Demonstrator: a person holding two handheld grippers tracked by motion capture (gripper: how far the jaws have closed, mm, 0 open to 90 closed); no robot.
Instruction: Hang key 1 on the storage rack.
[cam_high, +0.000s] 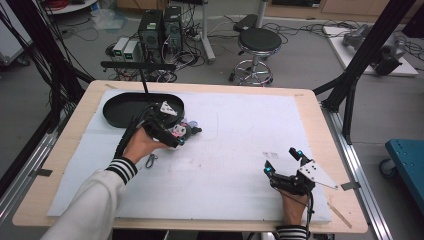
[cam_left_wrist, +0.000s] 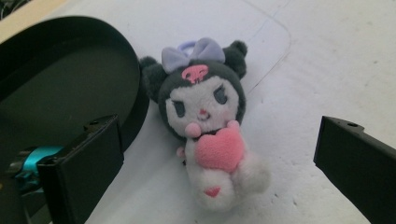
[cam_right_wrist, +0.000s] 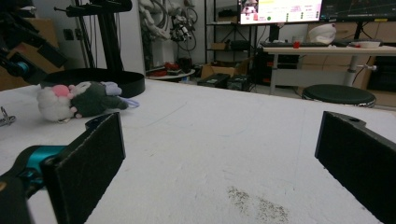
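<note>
Hovering your left gripper (cam_left_wrist: 212, 154) with jaws spread wide around the plush doll (cam_left_wrist: 205, 121), which lies on the white tabletop (cam_high: 240, 130) just beside the black tray (cam_left_wrist: 56, 84), you look set to clamp it, while your right gripper (cam_high: 283, 161) waits apart, jaws also spread.

Black tray (cam_left_wrist: 60, 88) cut off leftward.
</note>
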